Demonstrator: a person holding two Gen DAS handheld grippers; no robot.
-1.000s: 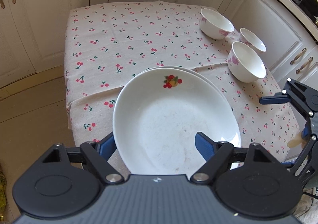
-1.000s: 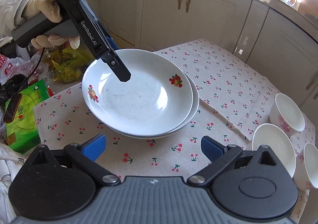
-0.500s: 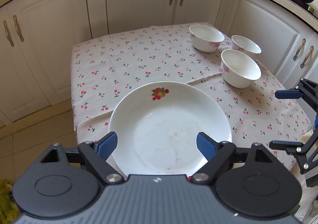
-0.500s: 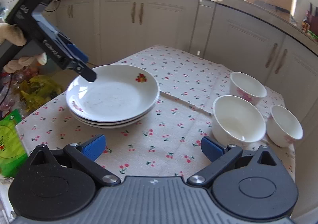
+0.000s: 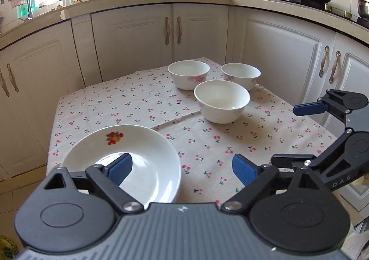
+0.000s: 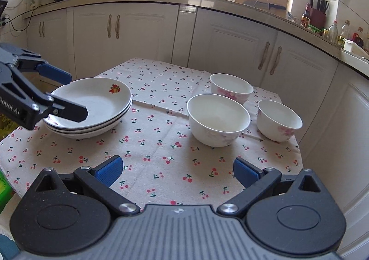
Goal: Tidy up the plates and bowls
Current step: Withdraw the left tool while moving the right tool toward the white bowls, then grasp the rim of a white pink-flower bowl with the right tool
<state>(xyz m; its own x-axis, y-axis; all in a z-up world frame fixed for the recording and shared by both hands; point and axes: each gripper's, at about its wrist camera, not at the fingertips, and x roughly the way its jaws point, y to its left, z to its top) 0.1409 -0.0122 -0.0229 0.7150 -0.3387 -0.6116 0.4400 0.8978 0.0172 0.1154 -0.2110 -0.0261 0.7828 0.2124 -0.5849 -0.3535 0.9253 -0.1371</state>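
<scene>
White kitchen cupboards (image 6: 129, 36) stood behind a small table with a cherry tablecloth (image 6: 159, 144). On the cloth sat a stack of plates (image 6: 92, 107), and the top plate had a little fruit picture near its far rim. Three white bowls with pink flowers sat well apart from the stack. The big bowl (image 6: 218, 119) was the closest one to the plates. The far bowl (image 6: 231, 86) sat just behind the big bowl, and the small bowl (image 6: 279, 120) sat beside it, on the side away from the plates. The left gripper (image 5: 182, 167) had just been opening its blue fingers, with nothing between them. It hung over the near edge of the plates. The right gripper (image 6: 176, 171) was spread wide too and held nothing. It hung over bare cloth, in front of the big bowl.
</scene>
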